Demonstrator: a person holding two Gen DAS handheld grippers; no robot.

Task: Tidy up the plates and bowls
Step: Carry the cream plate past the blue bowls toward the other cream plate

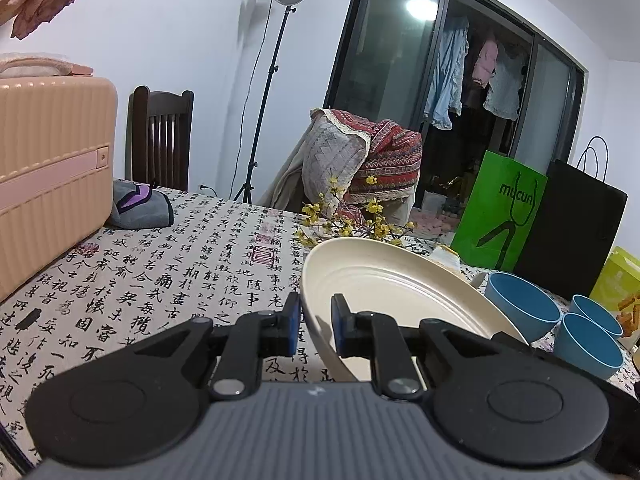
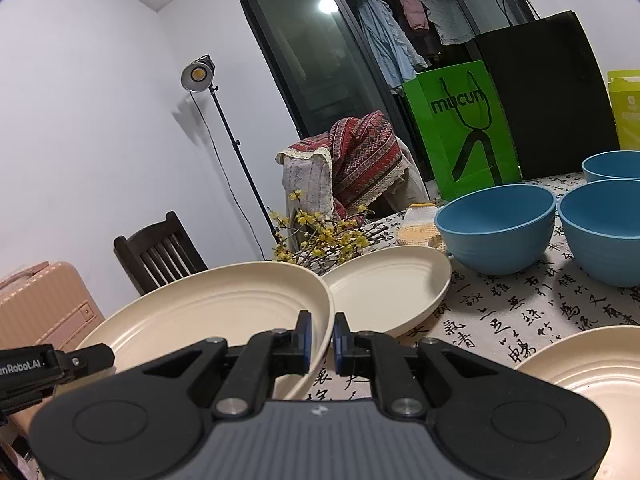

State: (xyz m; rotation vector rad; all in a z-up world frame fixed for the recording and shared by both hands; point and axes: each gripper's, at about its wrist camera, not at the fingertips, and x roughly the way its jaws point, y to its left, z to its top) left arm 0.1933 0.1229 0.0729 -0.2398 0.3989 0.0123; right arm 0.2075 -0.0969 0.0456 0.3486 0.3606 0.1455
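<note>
Both tools hold one cream plate tilted above the desk. The left hand-held gripper is clamped on its left rim, the right hand-held gripper on its right rim. Beyond the right one lies a second cream plate, with three blue bowls farther right.
</note>
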